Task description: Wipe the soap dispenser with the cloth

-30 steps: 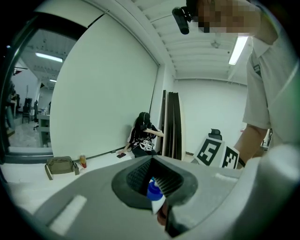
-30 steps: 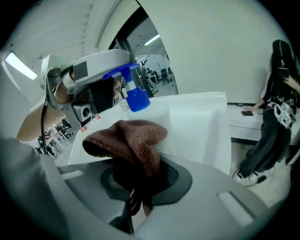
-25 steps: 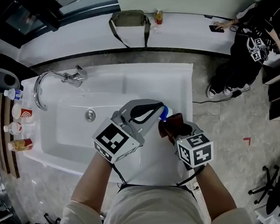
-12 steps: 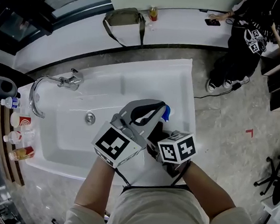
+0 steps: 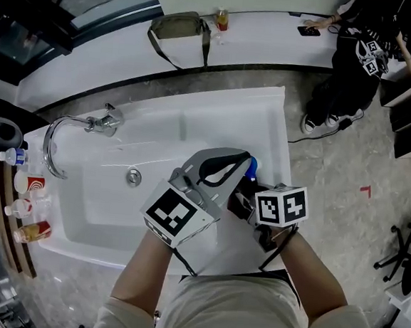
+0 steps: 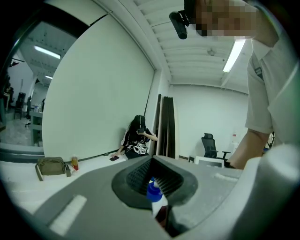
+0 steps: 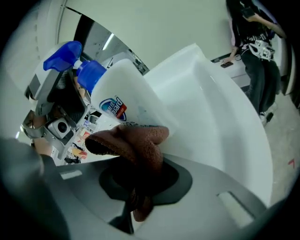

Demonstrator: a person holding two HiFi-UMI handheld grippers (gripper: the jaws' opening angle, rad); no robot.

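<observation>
The soap dispenser (image 7: 126,101) is a white bottle with a printed label and a blue pump (image 7: 63,54). In the head view only its blue pump (image 5: 252,169) shows, above the sink's right part. My left gripper (image 5: 228,166) is shut on the dispenser's neck, and the blue cap (image 6: 153,191) sits between its jaws. My right gripper (image 7: 138,185) is shut on a brown cloth (image 7: 133,140), which is pressed against the bottle's side below the label. In the head view the right gripper (image 5: 249,201) is right beside the left one, and the cloth is mostly hidden.
A white sink (image 5: 195,119) with a chrome faucet (image 5: 59,135) and a drain (image 5: 134,177) lies under the grippers. Several small bottles (image 5: 25,180) stand at its left. On the far counter are a bag (image 5: 178,25) and a drink bottle (image 5: 222,17). A person (image 5: 366,45) sits at the upper right.
The right gripper with the cloth slid left along the dispenser, then back a little to the right. The left gripper kept hold of the dispenser.
</observation>
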